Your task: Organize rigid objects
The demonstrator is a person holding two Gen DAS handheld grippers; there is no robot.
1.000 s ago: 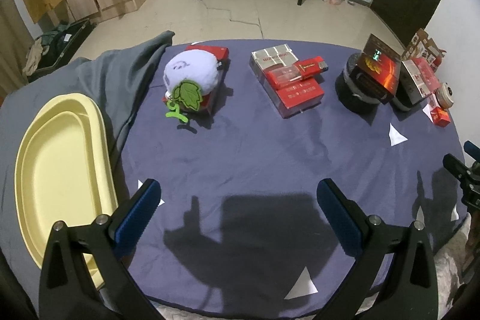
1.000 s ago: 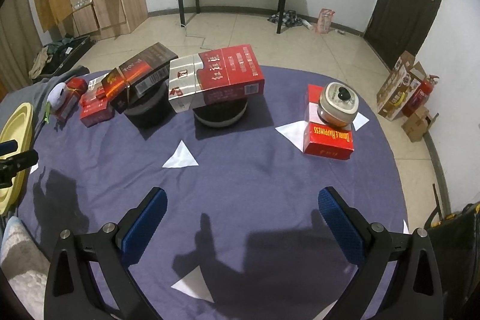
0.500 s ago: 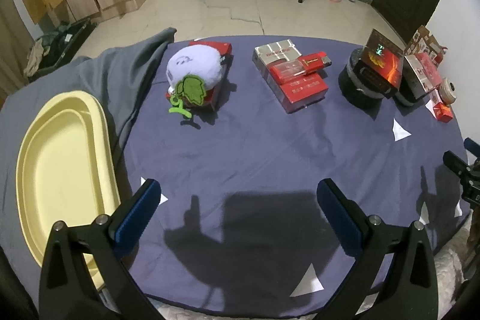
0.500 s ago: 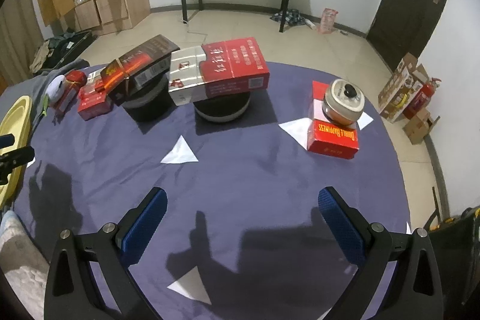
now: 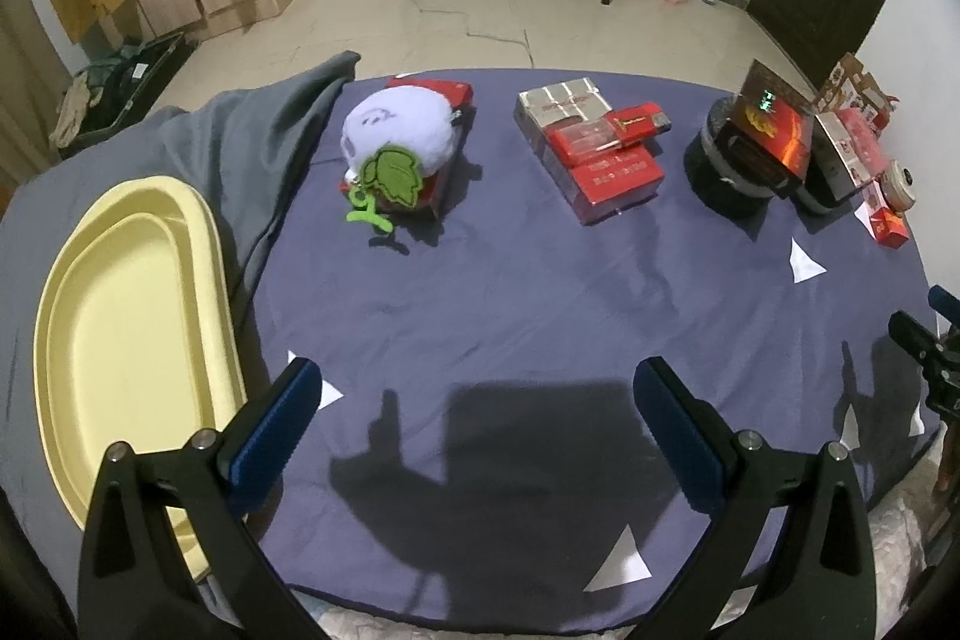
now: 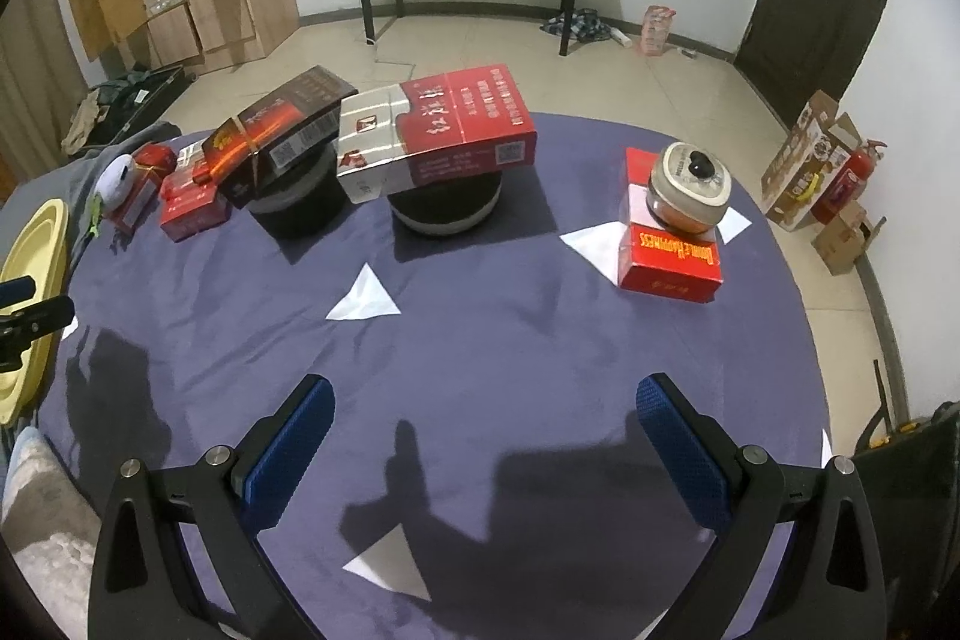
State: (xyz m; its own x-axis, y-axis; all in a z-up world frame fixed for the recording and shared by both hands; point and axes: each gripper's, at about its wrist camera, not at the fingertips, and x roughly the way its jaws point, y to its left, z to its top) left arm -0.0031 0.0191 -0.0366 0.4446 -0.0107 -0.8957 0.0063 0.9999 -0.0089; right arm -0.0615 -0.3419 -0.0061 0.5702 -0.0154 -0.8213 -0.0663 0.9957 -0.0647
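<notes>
- Round table under a purple cloth [image 5: 510, 292]; yellow tray [image 5: 126, 340] at its nine o'clock edge
- Red-and-silver carton [image 6: 438, 133] atop a black round base at twelve o'clock; dark carton [image 6: 279, 127] at eleven
- Red box [image 6: 669, 259] at two o'clock, round tin [image 6: 690, 187] on top
- Left gripper [image 5: 477, 403] and right gripper [image 6: 483, 415]: jaws wide apart, holding nothing, above bare cloth

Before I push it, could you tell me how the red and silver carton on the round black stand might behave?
The carton overhangs its stand and sits tilted, so it would probably tip off. It looks like stiff, light cardboard.
</notes>
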